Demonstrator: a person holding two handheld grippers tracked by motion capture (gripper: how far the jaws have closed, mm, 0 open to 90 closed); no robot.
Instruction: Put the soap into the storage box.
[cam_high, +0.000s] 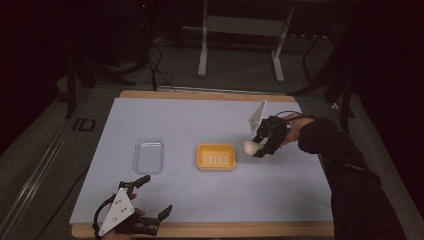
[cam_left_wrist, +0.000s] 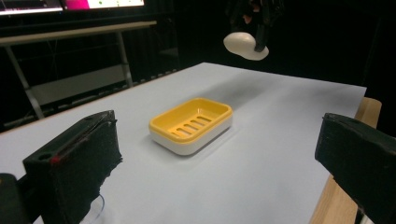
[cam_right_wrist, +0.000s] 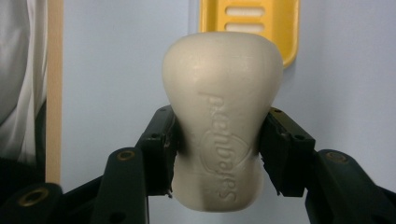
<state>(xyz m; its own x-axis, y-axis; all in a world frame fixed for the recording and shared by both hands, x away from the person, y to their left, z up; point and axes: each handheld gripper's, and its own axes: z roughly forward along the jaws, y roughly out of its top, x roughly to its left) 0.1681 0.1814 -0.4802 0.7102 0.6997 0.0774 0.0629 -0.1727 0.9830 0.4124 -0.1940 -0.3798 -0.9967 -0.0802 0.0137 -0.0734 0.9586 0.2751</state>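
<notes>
High view: right gripper (cam_high: 261, 146) pinching a cream soap bar (cam_high: 249, 146) just right of the yellow soap dish (cam_high: 216, 156) on the pale blue table (cam_high: 210, 200); clear plastic lid (cam_high: 148, 156) left of the dish; left gripper (cam_high: 150, 197) spread wide at the near edge.

Left gripper view: jaws far apart, dish between them farther off, soap held above the table.

Right gripper view: both pads clamped on the soap's waist, embossed lettering facing up, dish beyond.

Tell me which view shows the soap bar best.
Right gripper view. The soap bar sits close up and sharp, pinched at its waist between the right gripper's jaws, embossed lettering visible. The left gripper view shows it small and distant, held in the air beyond the yellow soap dish. The high view gives a pale blob.
</notes>
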